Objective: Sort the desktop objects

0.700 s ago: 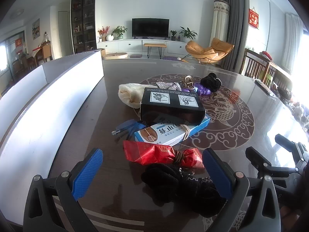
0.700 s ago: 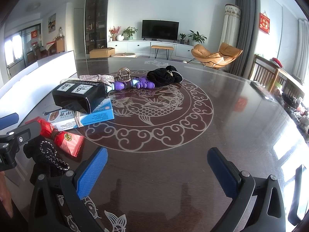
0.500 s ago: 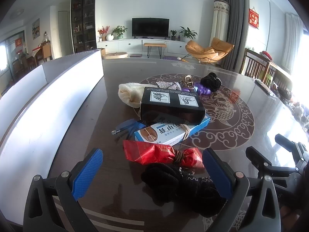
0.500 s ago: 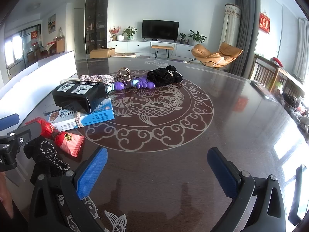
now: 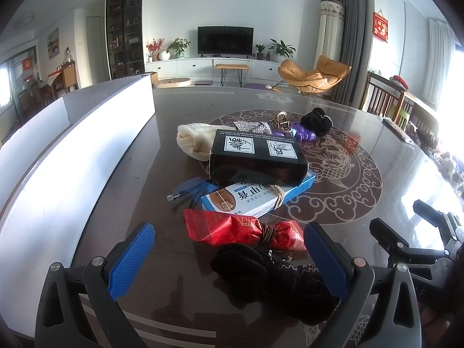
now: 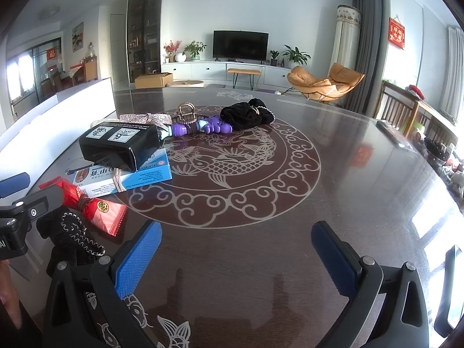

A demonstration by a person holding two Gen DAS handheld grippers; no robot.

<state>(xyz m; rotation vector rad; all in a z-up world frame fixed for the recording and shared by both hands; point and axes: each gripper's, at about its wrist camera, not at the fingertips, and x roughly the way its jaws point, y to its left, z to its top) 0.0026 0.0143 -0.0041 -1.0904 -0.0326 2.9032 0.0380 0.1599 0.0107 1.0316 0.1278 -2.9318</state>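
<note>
Left wrist view: the left gripper [image 5: 229, 256] is hovering low over the dark surface [image 5: 121, 191], its blue-padded fingers [image 5: 132, 253] standing wide apart and gripping nothing. A black fabric bundle [image 5: 272, 275] is lying between the fingers, nearer the right-hand one. Just beyond the fingertips a red wrapper [image 5: 240, 229], tied at its waist with cord, is lying crosswise and touching the bundle. Farther ahead a blue-and-white box [image 5: 258, 194] is carrying a black box [image 5: 256, 156] on its far end. Blue scissors [image 5: 188, 190] are lying ahead and left of centre, partly under the blue-and-white box. Beyond the black box a cream pouch [image 5: 194, 140], a silver strip [image 5: 252, 126], a gold buckle [image 5: 281, 120], a purple toy [image 5: 301, 133] and a second black fabric piece [image 5: 316, 120] are sitting close together. A white board [image 5: 69, 150] is running along the left edge.

Right wrist view: the right gripper [image 6: 236, 256] is hovering over bare surface [image 6: 362, 179], its fingers [image 6: 136, 256] spread wide with nothing between them. All the objects are lying ahead and to the left of the fingers: black fabric bundle [image 6: 69, 237] nearest, then red wrapper [image 6: 92, 206], blue-and-white box [image 6: 130, 175], black box [image 6: 119, 146], purple toy [image 6: 200, 127].
</note>
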